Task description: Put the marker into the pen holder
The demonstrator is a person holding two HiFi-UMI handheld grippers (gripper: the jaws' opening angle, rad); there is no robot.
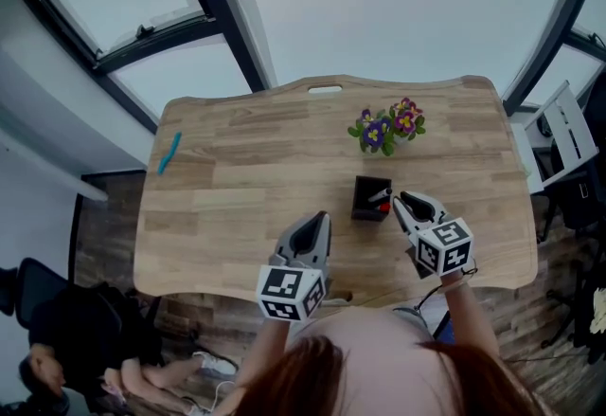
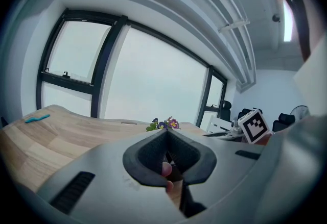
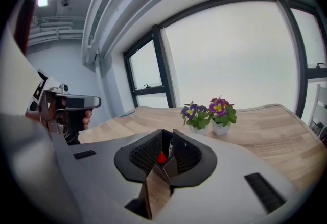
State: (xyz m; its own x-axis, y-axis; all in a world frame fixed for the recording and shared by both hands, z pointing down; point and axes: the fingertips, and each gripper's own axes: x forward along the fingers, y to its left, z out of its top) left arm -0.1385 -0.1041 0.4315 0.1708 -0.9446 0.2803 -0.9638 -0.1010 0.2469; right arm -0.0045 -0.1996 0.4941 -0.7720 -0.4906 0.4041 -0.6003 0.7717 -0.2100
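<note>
The marker (image 1: 383, 205) is at the holder (image 1: 365, 201), a black square cup that stands on the table (image 1: 237, 206), a little right of the middle. The marker stands steeply, almost upright. In the right gripper view its red part is low and a pale part is above it. Its lower end seems to be already inside the holder's mouth, but how deep it goes I cannot tell.

The right gripper (image 1: 400, 203) is just beside the holder, on its right side, and points left toward it. Its jaws stand a narrow slit apart, and the red part of the marker sits in this slit at the tips. I judge that they are clamped on the marker, because the slit is about as wide as the marker.

So the marker's long axis goes down into the holder and crosses the jaws. In my judgement the next move needs only a short lowering and then opening the jaws, so that the marker drops straight in. If it leans too much, it could catch on the rim.

The left gripper (image 1: 317, 220) is pressed closed with nothing in it. It is left of the holder and nearer to the person, clearly apart from it.

Behind the holder stand small flowers (image 1: 388, 130).
</note>
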